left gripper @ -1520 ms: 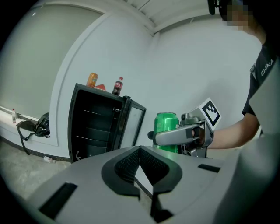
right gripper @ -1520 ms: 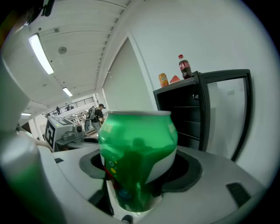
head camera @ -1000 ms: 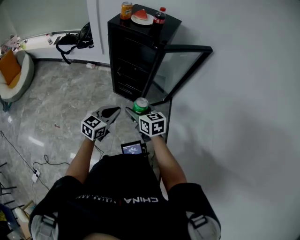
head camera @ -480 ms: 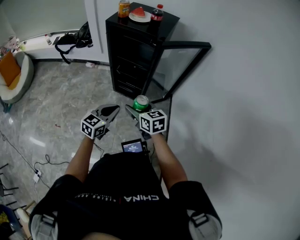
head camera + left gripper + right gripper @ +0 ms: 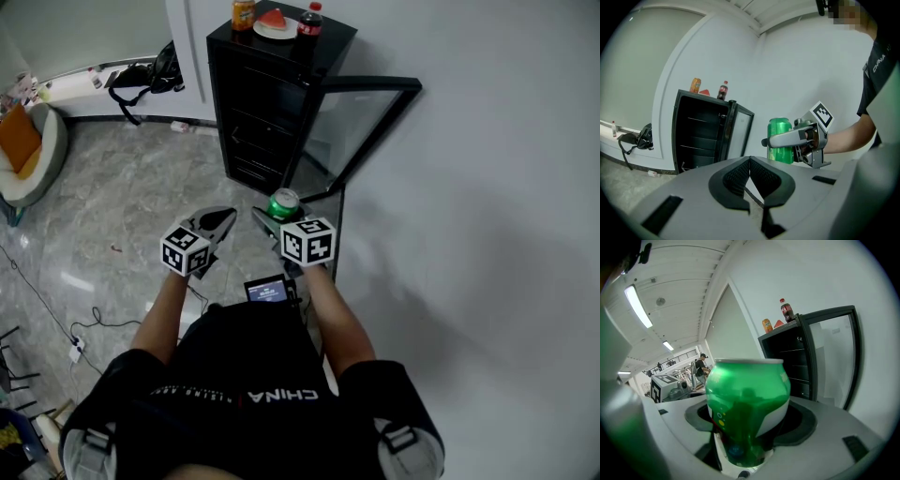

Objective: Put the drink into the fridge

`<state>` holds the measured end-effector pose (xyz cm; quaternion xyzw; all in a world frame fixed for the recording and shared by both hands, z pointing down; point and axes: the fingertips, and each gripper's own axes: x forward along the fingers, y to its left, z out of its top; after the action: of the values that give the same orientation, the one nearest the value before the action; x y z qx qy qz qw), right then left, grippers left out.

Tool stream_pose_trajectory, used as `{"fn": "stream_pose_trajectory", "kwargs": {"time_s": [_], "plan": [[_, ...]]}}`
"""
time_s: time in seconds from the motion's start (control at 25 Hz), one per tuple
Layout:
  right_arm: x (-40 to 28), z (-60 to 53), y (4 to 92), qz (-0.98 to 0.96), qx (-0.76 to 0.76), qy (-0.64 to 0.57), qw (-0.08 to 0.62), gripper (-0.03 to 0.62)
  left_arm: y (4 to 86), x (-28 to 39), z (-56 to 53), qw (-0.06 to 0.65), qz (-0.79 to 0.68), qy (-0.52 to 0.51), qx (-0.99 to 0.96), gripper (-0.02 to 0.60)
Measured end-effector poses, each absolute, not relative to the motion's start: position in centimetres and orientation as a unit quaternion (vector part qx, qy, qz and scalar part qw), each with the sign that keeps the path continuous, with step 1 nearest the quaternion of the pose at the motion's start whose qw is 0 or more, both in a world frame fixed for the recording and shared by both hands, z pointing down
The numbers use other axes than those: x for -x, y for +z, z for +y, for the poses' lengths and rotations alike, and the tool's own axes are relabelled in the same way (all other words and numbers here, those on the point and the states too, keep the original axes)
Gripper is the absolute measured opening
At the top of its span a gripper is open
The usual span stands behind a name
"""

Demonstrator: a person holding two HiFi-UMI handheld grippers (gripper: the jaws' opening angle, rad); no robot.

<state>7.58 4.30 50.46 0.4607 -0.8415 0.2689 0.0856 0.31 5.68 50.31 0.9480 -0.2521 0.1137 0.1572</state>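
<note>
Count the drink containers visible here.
3: a green can in the right gripper, an orange can and a dark cola bottle atop the black fridge. Others may hide inside.

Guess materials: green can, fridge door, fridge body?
Small green drink can: likely thin aluminium, glossy painted; its skin carries reflections. Open fridge door: clear glass or plastic pane in a black frame; background shows through. Tall black fridge cabinet: glossy black, probably painted metal or plastic; can't tell which.

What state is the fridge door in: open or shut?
Open. The glass door stands swung out from the black fridge, and the left gripper view shows its dark shelves exposed.
</note>
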Motion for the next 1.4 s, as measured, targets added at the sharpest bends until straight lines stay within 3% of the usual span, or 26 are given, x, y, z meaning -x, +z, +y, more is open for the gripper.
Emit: {"fn": "stream_pose_trajectory", "kwargs": {"time_s": [0.56,0.92,1.4], "plan": [[-13.4,3.2,50.6,-0.853,-0.427,0.288,0.081,0.344,50.6,-5.9,4.5,0.152,-0.287,0.127,-0.937,0.012],[-14.8,2.3,53.6,-0.855,-0.403,0.316,0.08,0.344,53.5,-3.4,3.7,0.181,-0.367,0.141,-0.901,0.012],[-12.9,-3.1,55.6,-0.83,-0.445,0.327,0.085,0.344,55.8,-0.3,-3.5,0.195,-0.329,0.155,-0.911,0.012]]}}
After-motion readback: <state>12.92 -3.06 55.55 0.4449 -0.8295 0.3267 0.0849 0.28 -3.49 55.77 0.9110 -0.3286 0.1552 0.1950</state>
